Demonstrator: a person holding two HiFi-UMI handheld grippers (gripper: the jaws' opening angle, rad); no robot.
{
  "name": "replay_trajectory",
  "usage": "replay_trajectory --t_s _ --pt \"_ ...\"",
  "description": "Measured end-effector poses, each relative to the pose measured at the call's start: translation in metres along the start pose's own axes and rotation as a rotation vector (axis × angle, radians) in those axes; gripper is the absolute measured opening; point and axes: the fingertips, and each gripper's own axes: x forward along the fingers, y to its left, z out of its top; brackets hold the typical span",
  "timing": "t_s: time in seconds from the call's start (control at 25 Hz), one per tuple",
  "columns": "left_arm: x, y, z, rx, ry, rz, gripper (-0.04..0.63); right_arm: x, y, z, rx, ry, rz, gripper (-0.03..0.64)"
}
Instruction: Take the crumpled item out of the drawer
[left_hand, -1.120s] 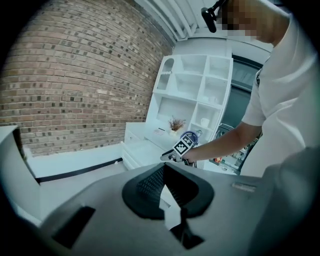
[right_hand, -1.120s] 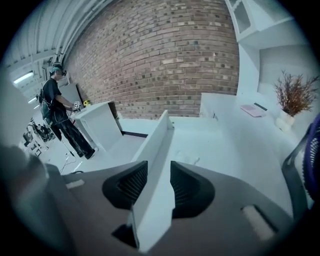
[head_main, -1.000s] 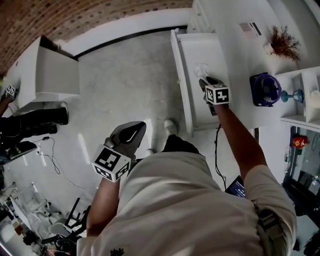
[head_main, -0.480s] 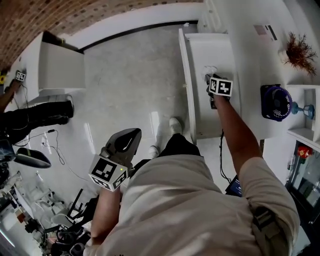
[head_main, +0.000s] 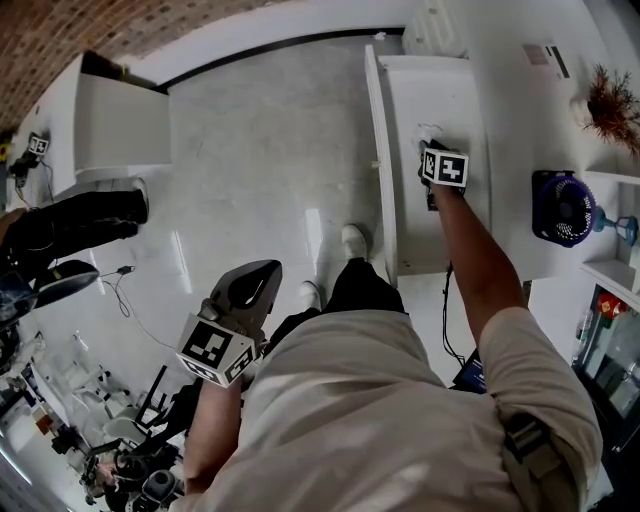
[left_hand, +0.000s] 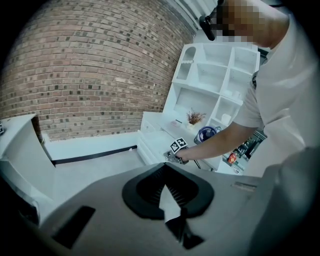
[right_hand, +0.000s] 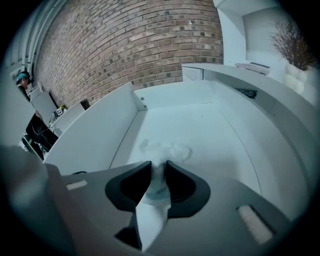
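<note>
The crumpled item (right_hand: 165, 150), a clear, whitish wad, lies on the floor of the open white drawer (right_hand: 100, 135). In the head view the crumpled item (head_main: 428, 133) shows just beyond my right gripper (head_main: 431, 148), inside the drawer (head_main: 380, 150). My right gripper (right_hand: 159, 166) points steeply down into the drawer. Its jaws have just been closing, and the wad fills the gap between the two pads. My left gripper (head_main: 266, 270) hangs low at the person's left side over the floor, away from the drawer. The left gripper (left_hand: 165, 165) has its jaws together and nothing in them.
The drawer juts from a white cabinet whose top carries a blue fan (head_main: 560, 207) and a dried plant (head_main: 610, 100). A white box unit (head_main: 110, 130) stands at the far left beside a person's dark legs (head_main: 70, 225). Cables lie on the floor (head_main: 110, 310).
My right gripper has sunk into the drawer and come down over the crumpled item. The left gripper has dropped slightly at the person's side.
</note>
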Motion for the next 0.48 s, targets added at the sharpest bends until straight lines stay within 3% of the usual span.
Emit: replay_trajectory --t_s 0.48 --pt "-0.021 0.0 0.004 0.026 -0.067 -0.018 0.005 -0.036 0.021 0.008 -0.094 -0.01 0.008 0.081"
